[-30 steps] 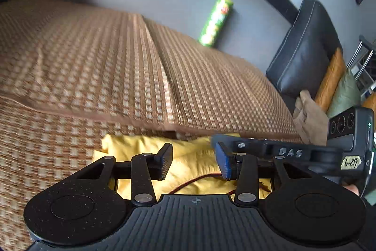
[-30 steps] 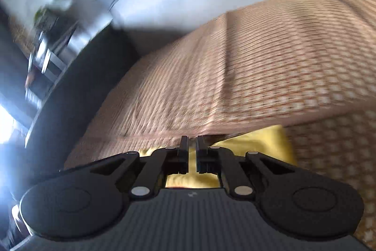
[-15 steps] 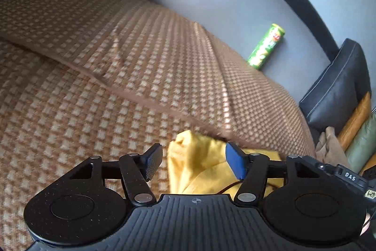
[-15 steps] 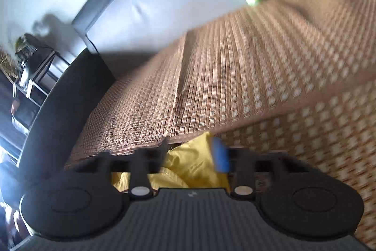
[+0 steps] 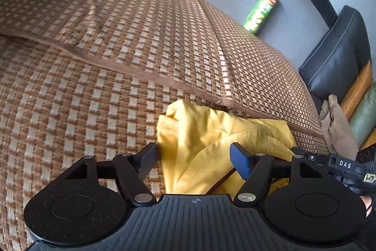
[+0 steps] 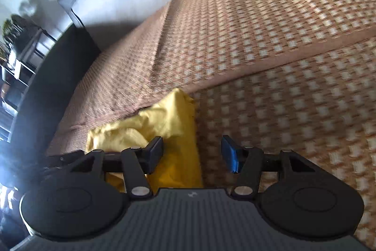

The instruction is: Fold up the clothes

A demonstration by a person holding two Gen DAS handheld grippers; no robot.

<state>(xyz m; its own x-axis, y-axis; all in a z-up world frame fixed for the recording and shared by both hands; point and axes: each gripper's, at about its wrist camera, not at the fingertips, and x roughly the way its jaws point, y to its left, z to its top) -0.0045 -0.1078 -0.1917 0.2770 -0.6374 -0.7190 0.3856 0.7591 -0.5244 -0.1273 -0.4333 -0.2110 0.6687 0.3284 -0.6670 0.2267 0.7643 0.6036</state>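
Woven brown-and-cream mat (image 5: 98,95) covers the sofa seat, grey backrest behind, green chip can (image 5: 262,11) leaning far back, dark cushion (image 5: 338,55) at the right end. Yellow garment (image 5: 211,133) lies bunched on the mat's front section, just below the brown-trimmed seam (image 5: 141,73), with one fold line across it and a dark red cord near my tools. Left tool (image 5: 195,160) is spread wide with the garment's left edge between its pads, gripping nothing. Right tool (image 6: 192,153) is also spread, straddling the garment's right edge (image 6: 196,133), nothing clamped. My read: mid-fold or regrasp; can't tell whether more folds remain. Any next grip needs one clean edge, not a bunched layer. Plenty of free mat left and forward; right side is tighter, with tan cloth (image 5: 333,124) and cushions.
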